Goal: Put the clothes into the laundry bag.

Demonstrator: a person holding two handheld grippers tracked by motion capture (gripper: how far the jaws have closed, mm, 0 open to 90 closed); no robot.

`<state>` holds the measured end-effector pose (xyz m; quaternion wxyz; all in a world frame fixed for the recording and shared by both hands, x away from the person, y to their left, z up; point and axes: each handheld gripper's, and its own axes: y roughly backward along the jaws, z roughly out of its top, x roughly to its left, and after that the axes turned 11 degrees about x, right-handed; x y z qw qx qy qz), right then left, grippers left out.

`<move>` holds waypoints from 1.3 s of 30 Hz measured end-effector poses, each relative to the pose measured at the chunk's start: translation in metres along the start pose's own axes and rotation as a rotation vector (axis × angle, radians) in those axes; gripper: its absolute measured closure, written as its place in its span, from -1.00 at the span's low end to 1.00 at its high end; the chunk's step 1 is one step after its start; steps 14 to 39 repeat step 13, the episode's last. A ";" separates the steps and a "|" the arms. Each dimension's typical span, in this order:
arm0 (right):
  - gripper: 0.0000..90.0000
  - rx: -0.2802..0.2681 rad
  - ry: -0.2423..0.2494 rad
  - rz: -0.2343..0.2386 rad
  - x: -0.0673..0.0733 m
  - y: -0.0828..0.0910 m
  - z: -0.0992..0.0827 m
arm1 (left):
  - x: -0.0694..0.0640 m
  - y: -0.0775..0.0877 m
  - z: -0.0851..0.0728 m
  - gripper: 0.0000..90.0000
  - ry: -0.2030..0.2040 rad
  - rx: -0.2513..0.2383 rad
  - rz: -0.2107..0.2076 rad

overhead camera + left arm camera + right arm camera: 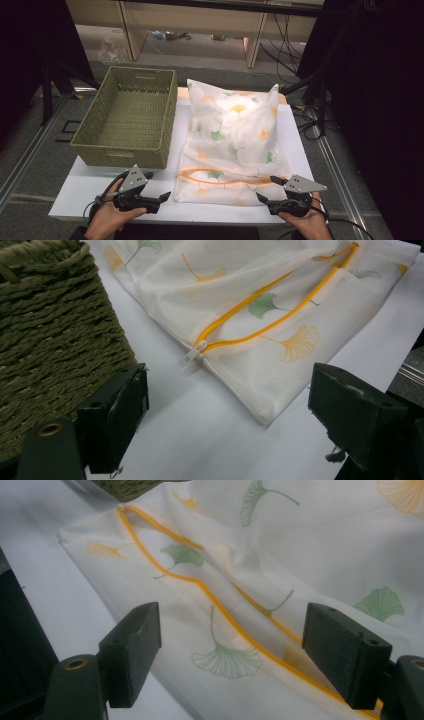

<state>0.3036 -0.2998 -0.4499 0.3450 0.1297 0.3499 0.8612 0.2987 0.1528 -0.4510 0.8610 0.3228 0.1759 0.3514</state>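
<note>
A white pillowcase [232, 135] printed with green and orange ginkgo leaves lies on the white table [90, 187], bulging with a pillow at its far end and flat at its near end. An orange zipper [215, 179] runs across the near end and gapes open; its white pull [194, 352] sits at the left end. My left gripper [157, 186] is open just left of the case's near corner, its jaws apart either side of that corner [235, 410]. My right gripper [266, 189] is open at the near right corner, over the zipper line [237, 650].
An empty olive woven basket [127, 117] stands at the back left, touching the pillowcase's left side; its wall [50, 340] is close beside my left jaw. The table's front edge lies just under both hands. Dark floor and cables surround the table.
</note>
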 end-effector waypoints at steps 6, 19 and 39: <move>-0.45 -0.013 0.002 -0.019 -0.001 0.001 0.000 | 0.000 0.000 0.000 -0.63 -0.010 0.001 -0.002; -0.45 -0.013 0.013 -0.005 -0.002 0.000 0.001 | -0.001 -0.002 0.000 -0.63 -0.017 0.020 -0.004; -0.45 -0.013 0.013 -0.005 -0.002 0.000 0.001 | -0.001 -0.002 0.000 -0.63 -0.017 0.020 -0.004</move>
